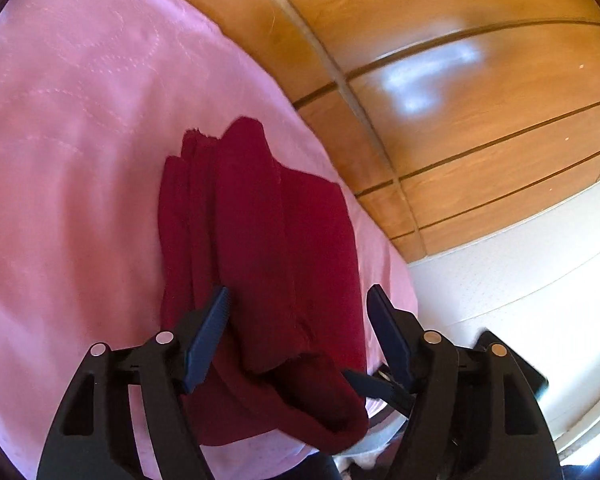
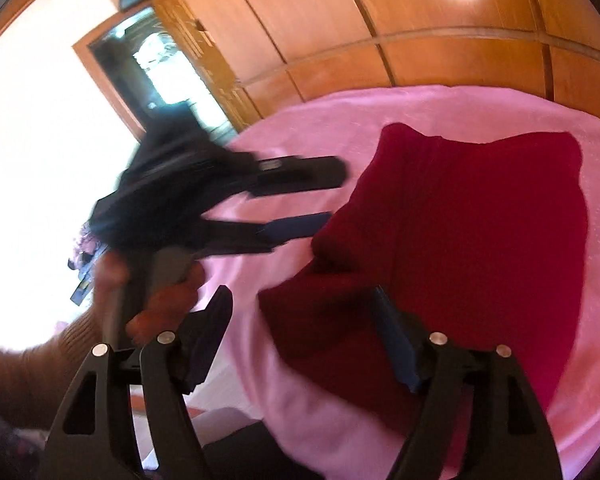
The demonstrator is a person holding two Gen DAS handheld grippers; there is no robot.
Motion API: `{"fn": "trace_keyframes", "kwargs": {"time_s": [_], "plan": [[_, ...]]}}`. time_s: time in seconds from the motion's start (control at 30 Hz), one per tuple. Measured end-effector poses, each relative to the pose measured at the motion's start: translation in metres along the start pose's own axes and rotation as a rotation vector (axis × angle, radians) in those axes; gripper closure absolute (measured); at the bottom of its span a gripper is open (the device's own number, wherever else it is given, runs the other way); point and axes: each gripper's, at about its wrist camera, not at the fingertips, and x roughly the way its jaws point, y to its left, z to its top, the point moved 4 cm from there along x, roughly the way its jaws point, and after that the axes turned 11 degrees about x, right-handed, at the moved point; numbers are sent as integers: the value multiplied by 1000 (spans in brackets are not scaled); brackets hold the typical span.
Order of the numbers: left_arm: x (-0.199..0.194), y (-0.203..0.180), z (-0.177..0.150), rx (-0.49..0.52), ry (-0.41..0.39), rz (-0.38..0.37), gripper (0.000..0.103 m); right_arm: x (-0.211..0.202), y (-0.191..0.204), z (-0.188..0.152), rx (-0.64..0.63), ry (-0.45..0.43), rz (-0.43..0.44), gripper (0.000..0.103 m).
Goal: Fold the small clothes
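— How do the claws stand?

— Both wide. The left gripper (image 1: 298,294) has its jaws spread over the dark red garment (image 1: 260,240), and its fingers (image 1: 210,328) don't pinch the cloth. The right gripper (image 2: 302,294) is spread too; one finger lies against the near edge of the garment (image 2: 460,240), the other sits clear on the pink side. Neither holds anything.

— And the garment itself?

— Folded into a thick, layered bundle, lying on the pink bedspread (image 1: 68,160) close to the bed's edge. From the right wrist, the left gripper (image 2: 300,196) shows blurred at the bundle's left side, jaws apart, just beside the cloth — whether it touches is unclear.

— Who carries it?

— A hand (image 2: 160,292) on the grey grip, with a brown ribbed sleeve (image 2: 32,376) behind.

— Around the bed?

— Wooden wardrobe panels (image 1: 440,80) run behind it, and a pale surface (image 1: 520,280) lies beyond the bedspread's corner.
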Motion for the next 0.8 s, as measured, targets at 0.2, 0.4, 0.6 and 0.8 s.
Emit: {"fn": "trace_keyframes", "kwargs": {"time_s": [0.2,0.4,0.6,0.8], "plan": [[22,-3,9,10,77,86,31,-41,-36,-22,45,-38,-109,32],[44,-19,13,78,146,219,42,-55,-47,-41,87,-40,-128,37],[48,-30,1,301,186,453,88,-33,-27,-54,39,3,-102,37],[35,15,-11,240,164,486,87,-2,-33,-67,39,47,-122,37]]}}
